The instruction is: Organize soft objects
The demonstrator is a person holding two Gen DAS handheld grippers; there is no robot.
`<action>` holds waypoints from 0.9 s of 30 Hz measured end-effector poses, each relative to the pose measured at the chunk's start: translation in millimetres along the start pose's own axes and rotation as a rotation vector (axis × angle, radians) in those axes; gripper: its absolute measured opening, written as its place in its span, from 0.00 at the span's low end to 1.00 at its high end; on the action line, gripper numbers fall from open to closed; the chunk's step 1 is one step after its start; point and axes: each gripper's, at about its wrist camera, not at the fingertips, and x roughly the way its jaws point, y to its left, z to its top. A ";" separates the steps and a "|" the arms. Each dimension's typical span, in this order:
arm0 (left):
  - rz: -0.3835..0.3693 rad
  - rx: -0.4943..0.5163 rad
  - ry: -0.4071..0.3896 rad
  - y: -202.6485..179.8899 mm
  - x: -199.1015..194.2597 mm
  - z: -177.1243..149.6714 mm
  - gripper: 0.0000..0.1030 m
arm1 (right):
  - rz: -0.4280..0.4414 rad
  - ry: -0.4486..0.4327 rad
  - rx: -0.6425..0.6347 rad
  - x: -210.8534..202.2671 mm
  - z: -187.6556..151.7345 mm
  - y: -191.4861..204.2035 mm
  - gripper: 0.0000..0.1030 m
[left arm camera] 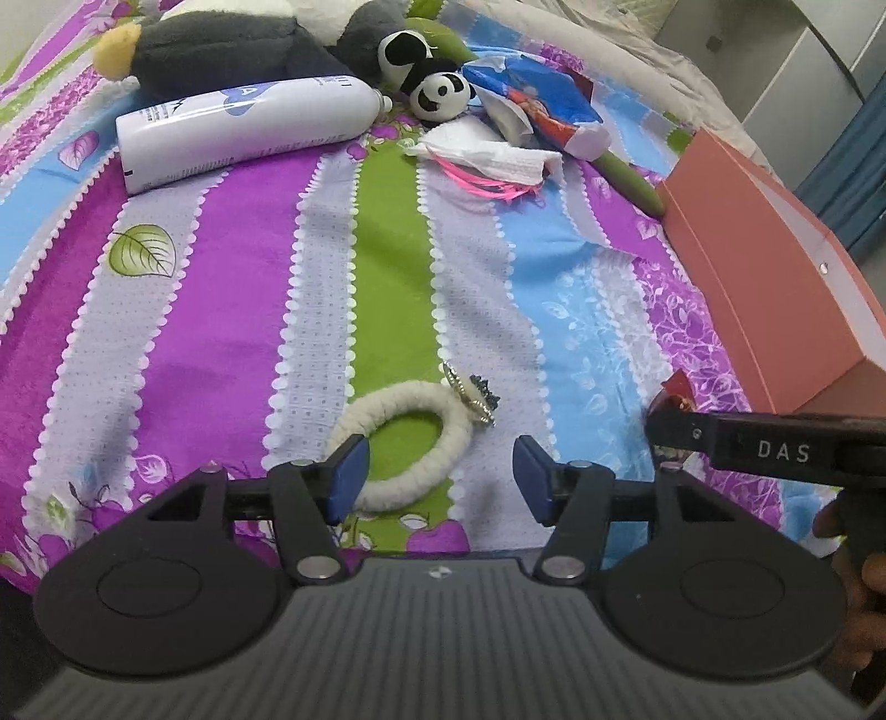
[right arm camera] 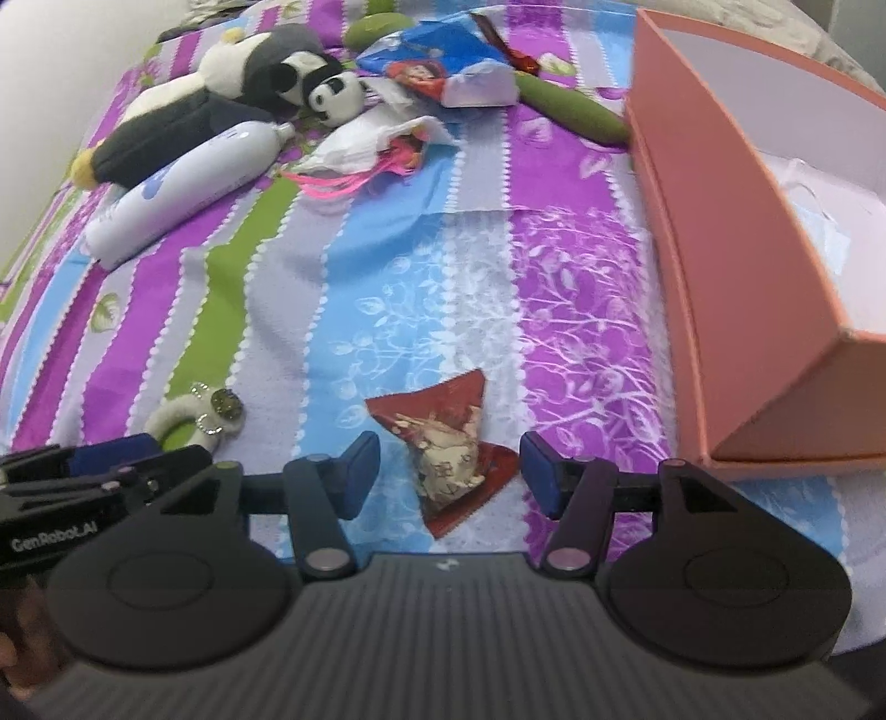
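The left tongs (left arm camera: 440,479) stand apart over the striped bedspread (left arm camera: 238,266), clamped on nothing. A white woolly ring (left arm camera: 398,448) with a small sparkly charm (left arm camera: 473,396) lies between and just ahead of their pads; the left pad overlaps its rim, though whether they touch is unclear. The right tongs (right arm camera: 449,475) are likewise apart, with a red-and-cream printed cloth (right arm camera: 448,443) lying loose between their pads. To their right sits an open salmon-coloured box (right arm camera: 736,288). Farther ahead of both tongs lie a white bottle (left arm camera: 243,130) on its side, a white tissue (left arm camera: 487,158) with pink strands (left arm camera: 487,180), a blue printed packet (left arm camera: 537,102), a small panda plush (left arm camera: 440,94) and a grey-and-white penguin plush (left arm camera: 221,52). A green plush stem (right arm camera: 576,113) reaches toward the box.
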 end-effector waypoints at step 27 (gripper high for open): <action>0.137 0.294 0.011 -5.6 10.1 -8.7 0.68 | -0.057 0.010 -0.051 4.6 -13.0 -9.2 0.33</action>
